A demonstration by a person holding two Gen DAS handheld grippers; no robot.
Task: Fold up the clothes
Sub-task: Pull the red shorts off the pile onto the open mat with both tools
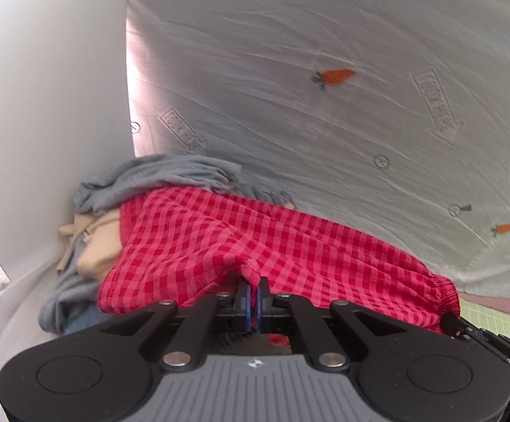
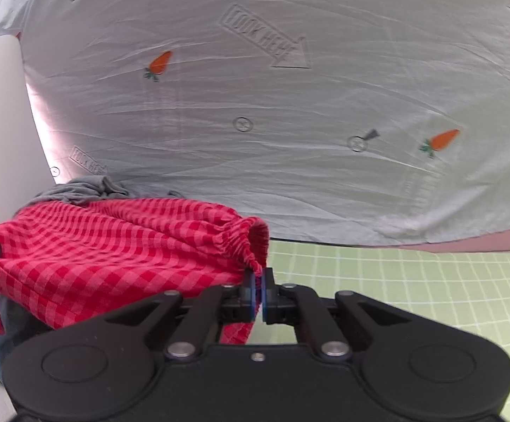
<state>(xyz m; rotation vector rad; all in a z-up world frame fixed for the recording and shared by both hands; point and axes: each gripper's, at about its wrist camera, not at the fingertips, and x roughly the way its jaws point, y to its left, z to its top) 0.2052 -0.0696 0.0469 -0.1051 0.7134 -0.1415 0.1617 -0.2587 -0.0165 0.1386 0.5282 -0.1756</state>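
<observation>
Both grippers, left and right, pinch red checked garment.

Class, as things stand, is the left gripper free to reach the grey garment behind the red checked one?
Probably not: the left gripper is shut on the red checked garment, which lies draped between it and the grey garment.

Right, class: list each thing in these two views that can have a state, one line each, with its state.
Left gripper: shut on red checked garment.
Right gripper: shut on the garment's gathered hem.
Red checked garment: held up, bunched, unfolded.
Grey garment: crumpled in the pile.
Beige garment: crumpled in the pile.
Carrot-print sheet: spread, wrinkled.
</observation>
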